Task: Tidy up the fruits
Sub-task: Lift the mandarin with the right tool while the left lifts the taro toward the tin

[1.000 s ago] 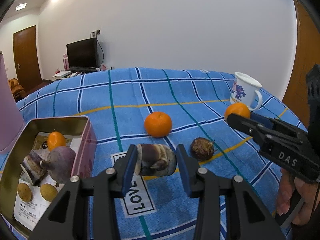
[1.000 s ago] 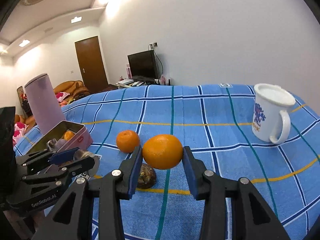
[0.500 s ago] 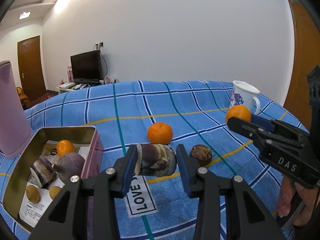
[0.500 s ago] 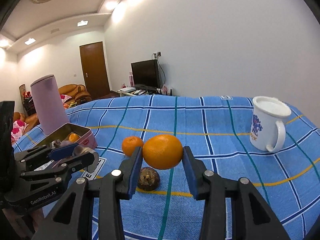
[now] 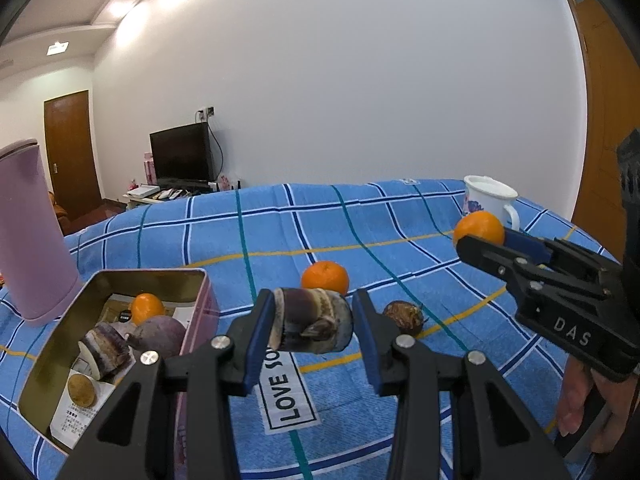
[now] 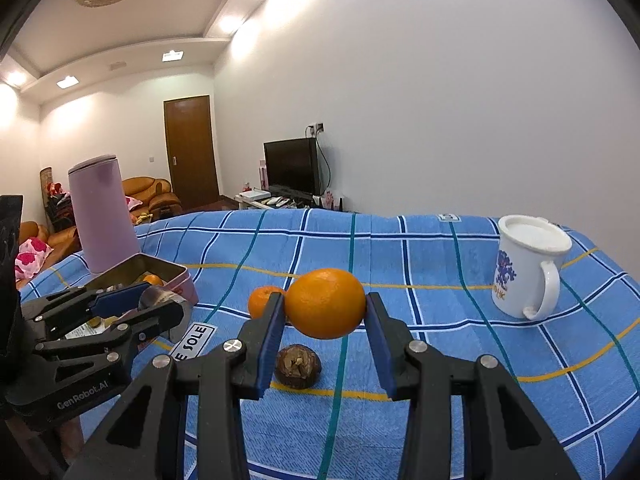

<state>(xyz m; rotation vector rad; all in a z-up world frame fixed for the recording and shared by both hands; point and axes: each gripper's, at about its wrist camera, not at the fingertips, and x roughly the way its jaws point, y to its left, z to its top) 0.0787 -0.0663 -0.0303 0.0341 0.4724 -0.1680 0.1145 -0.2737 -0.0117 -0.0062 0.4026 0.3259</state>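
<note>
My left gripper [image 5: 312,326] is shut on a brown-and-white striped taro piece [image 5: 310,325], held above the blue checked cloth just right of the open tin box [image 5: 200,280]. In the tin lie a small orange [image 5: 146,307], a purple root [image 5: 160,334], another taro piece [image 5: 106,350] and a small brown fruit [image 5: 81,390]. My right gripper [image 6: 325,314] is shut on an orange [image 6: 325,303], lifted over the cloth. On the cloth rest a loose orange [image 5: 325,277] [image 6: 262,300] and a brown scaly fruit [image 5: 403,317] [image 6: 297,366]. Each gripper shows in the other's view.
A tall pink tumbler [image 5: 30,232] [image 6: 103,214] stands behind the tin at the left. A white mug [image 6: 528,266] [image 5: 490,200] sits far right. A "LOVE" label [image 5: 286,388] is sewn on the cloth. A hand [image 5: 580,408] grips the right handle.
Both grippers have tilted upward and lifted slightly with their loads, so the table sits lower in both views. Grips unchanged.
</note>
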